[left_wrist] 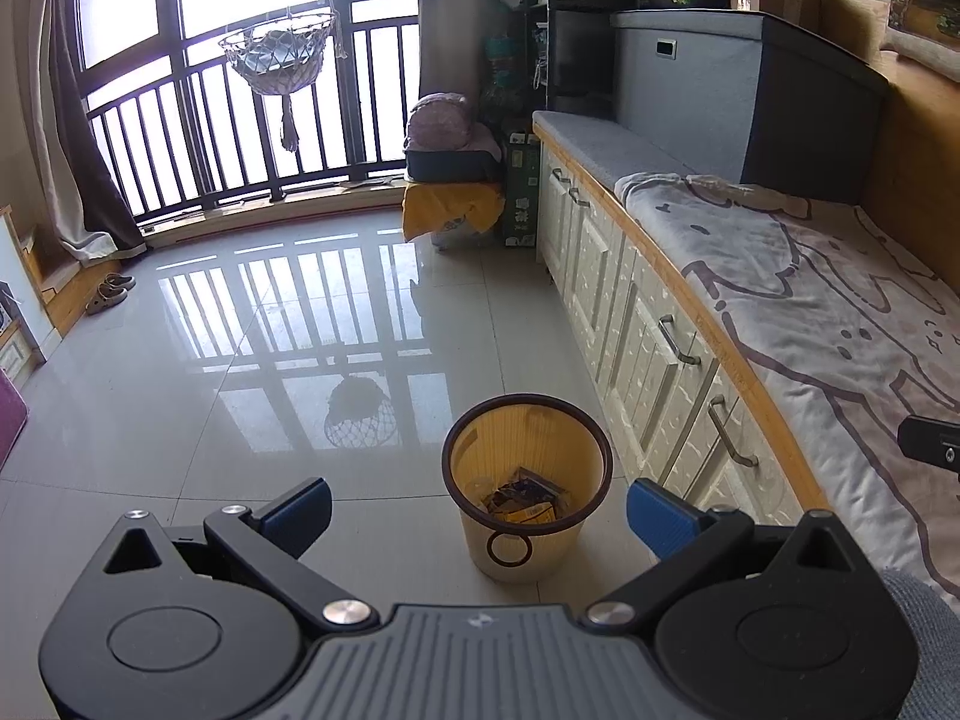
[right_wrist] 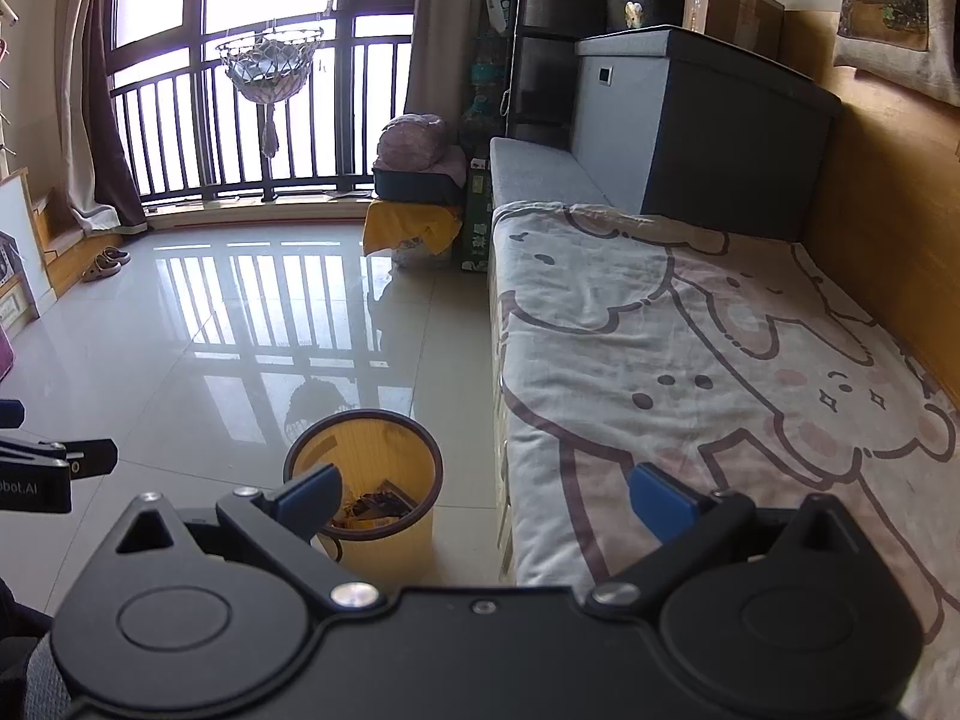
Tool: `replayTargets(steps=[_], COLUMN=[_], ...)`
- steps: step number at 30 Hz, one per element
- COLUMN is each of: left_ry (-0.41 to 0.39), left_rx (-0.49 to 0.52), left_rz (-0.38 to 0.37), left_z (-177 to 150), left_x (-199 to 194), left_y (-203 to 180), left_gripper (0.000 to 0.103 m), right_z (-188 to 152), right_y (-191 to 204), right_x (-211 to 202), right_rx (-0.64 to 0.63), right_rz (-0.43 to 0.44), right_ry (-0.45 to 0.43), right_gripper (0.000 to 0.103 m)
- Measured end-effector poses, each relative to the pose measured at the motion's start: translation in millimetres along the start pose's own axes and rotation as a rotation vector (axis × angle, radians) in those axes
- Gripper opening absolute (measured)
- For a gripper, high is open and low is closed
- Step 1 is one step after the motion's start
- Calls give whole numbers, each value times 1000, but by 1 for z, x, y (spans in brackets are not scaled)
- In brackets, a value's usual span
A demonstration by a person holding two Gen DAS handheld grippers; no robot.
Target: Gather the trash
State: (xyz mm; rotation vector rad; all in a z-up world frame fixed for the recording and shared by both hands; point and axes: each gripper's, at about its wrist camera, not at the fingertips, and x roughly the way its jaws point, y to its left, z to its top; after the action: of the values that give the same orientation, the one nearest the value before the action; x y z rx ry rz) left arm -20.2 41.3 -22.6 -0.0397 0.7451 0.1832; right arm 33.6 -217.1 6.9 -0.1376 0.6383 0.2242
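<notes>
Left wrist view: the left gripper (left_wrist: 478, 507) fills the bottom of the frame, its blue-padded fingers (left_wrist: 654, 517) spread wide apart and holding nothing. Between the fingers, at lower centre, the waste bin (left_wrist: 522, 546) stands upright on the glossy tiled floor (left_wrist: 240, 372), just beside the white cabinet fronts (left_wrist: 654, 360) of a long bench at right. Wrappers (left_wrist: 525, 501) lie at the bottom of the bin. A cartoon-print blanket (left_wrist: 810, 300) covers the bench top. At the right edge, a black part of the right gripper (left_wrist: 927, 447) shows above the blanket.

Right wrist view: the right gripper (right_wrist: 483, 501) spans the bottom of the frame, its jaws likewise wide apart and empty. The bin (right_wrist: 384, 468) sits at lower centre-left, partly hidden behind the left-hand finger, beside the blanket-covered bench (right_wrist: 690, 348). The left gripper (right_wrist: 54, 468) enters at the left edge. A railed window (right_wrist: 252, 90) occupies the upper left.
</notes>
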Motion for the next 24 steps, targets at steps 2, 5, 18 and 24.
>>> replayTargets(steps=[2,5,18,24], left_ry=[0,0,-2,-2], left_rx=[0,0,3,3], left_rz=[0,0,0,0], left_z=[0,0,1,1], left_x=[0,0,1,1], left_y=[0,0,-3,-3], left_gripper=[103,103,103,103], right_z=[0,0,0,0], right_y=[0,0,0,-1], right_x=[0,0,-1,-1], right_rx=[0,0,0,-1], right_rz=[0,-1,-2,-2], right_ry=[0,-1,-1,-2], right_gripper=[103,103,103,103])
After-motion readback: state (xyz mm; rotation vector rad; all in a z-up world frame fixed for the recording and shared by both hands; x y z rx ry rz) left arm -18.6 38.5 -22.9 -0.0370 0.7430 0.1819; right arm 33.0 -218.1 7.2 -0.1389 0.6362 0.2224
